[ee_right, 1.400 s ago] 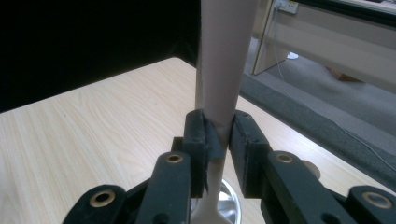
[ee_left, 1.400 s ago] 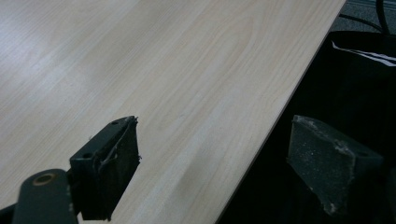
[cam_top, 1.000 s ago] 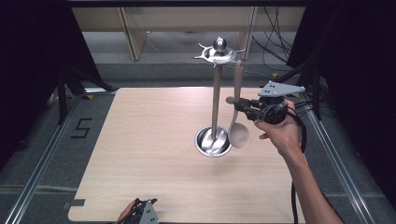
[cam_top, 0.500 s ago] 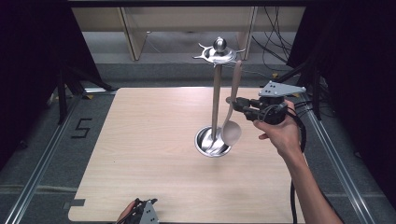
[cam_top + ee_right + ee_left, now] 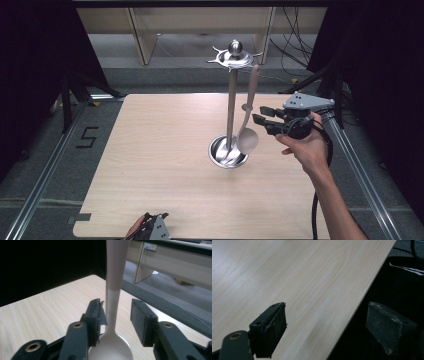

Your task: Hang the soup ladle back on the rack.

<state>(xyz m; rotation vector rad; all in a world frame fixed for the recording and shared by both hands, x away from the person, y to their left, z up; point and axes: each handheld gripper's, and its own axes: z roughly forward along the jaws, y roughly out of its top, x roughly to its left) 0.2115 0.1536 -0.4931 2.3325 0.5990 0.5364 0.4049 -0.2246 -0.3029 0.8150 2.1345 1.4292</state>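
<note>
We see the right gripper, jaws spread, at 3 o'clock of the stand, flanking the hanging spoon. The left gripper is spread over the table edge.

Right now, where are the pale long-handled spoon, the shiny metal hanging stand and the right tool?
pale long-handled spoon [image 5: 248, 140], high view, on its bowl.
shiny metal hanging stand [image 5: 231, 100], high view, on its upright pole.
right tool [image 5: 117, 316], right gripper view, midway between its fingertips.

1 stand | 1 spoon | 1 table | 2 hand-held grippers
</note>
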